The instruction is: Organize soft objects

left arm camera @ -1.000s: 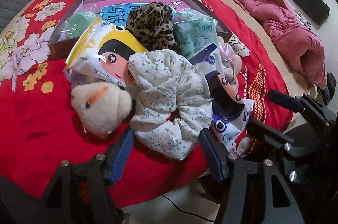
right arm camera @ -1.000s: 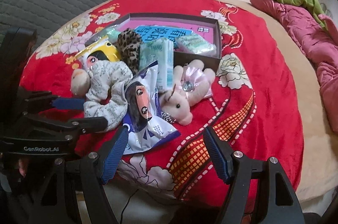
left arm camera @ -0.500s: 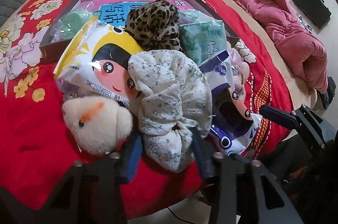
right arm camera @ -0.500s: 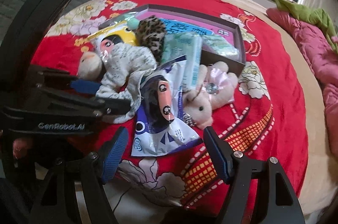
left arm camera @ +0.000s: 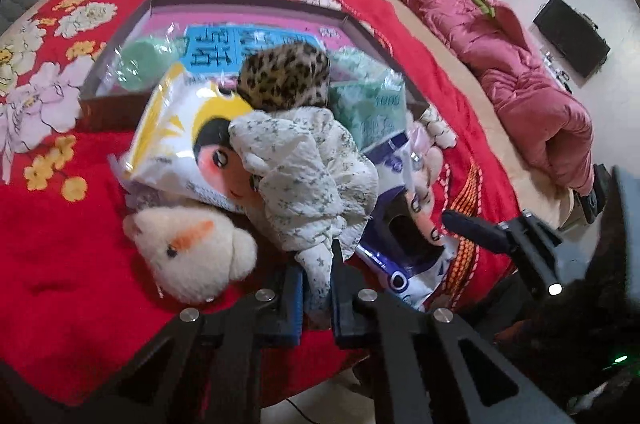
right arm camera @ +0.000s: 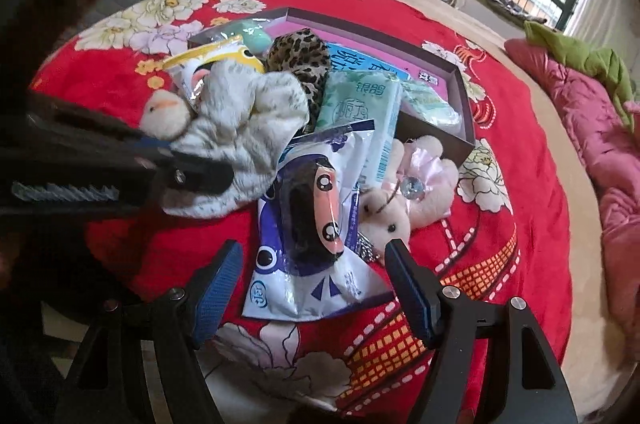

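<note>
The left hand-held gripper (left arm camera: 316, 280) was pinching the near fold of the white floral scrunchie (left arm camera: 308, 175), which lay in the heap near the front edge of the bed, resting against the yellow cartoon packet (left arm camera: 180, 139) and the leopard scrunchie (left arm camera: 286, 75). The right hand-held gripper (right arm camera: 314, 284) stood spread, its fingers to either side of the blue-and-white packet (right arm camera: 316, 236) without touching it.

The hold took only a thin fold of cloth, so the scrunchie could have slipped free on a quick lift. Because it leaned on its neighbours, pulling it up might have dragged the yellow packet or rolled the cream plush toy (left arm camera: 192, 252) toward the bed's front edge and off. The open box (right arm camera: 436, 47) sat farther back toward the middle of the bed, partly filled, and a careless drop there could have landed on its rim. The pink plush bear (right arm camera: 404, 199) lay just beside the box's near wall.
</note>
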The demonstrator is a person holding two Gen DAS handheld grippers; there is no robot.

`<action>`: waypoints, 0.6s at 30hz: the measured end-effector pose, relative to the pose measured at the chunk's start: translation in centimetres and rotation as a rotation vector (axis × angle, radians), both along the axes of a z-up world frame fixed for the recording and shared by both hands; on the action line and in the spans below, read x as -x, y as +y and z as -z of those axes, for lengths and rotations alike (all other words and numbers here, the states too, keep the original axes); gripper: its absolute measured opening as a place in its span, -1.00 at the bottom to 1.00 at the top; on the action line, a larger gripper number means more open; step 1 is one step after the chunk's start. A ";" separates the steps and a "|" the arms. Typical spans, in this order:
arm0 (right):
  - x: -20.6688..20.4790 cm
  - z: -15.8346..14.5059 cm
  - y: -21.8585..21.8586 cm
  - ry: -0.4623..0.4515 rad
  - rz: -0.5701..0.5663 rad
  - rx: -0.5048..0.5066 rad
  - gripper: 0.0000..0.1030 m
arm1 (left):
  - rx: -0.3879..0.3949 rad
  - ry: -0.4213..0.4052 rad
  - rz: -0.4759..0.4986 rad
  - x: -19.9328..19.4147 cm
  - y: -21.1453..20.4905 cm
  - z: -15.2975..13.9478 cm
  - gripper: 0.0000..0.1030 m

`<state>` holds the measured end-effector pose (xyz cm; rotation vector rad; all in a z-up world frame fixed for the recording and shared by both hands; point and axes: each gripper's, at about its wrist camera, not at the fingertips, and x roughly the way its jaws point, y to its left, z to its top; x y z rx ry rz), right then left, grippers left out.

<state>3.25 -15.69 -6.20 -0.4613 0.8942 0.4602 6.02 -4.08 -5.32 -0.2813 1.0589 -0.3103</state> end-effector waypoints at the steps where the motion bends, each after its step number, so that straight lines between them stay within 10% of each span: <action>1: -0.1 0.2 0.3 -0.013 -0.001 0.019 0.45 | 0.005 -0.004 0.001 -0.1 0.0 -0.2 -0.81; 18: -1.6 -0.3 -0.3 -0.044 0.015 -0.029 -0.12 | -0.014 -0.129 -0.044 1.3 2.2 -3.5 -0.80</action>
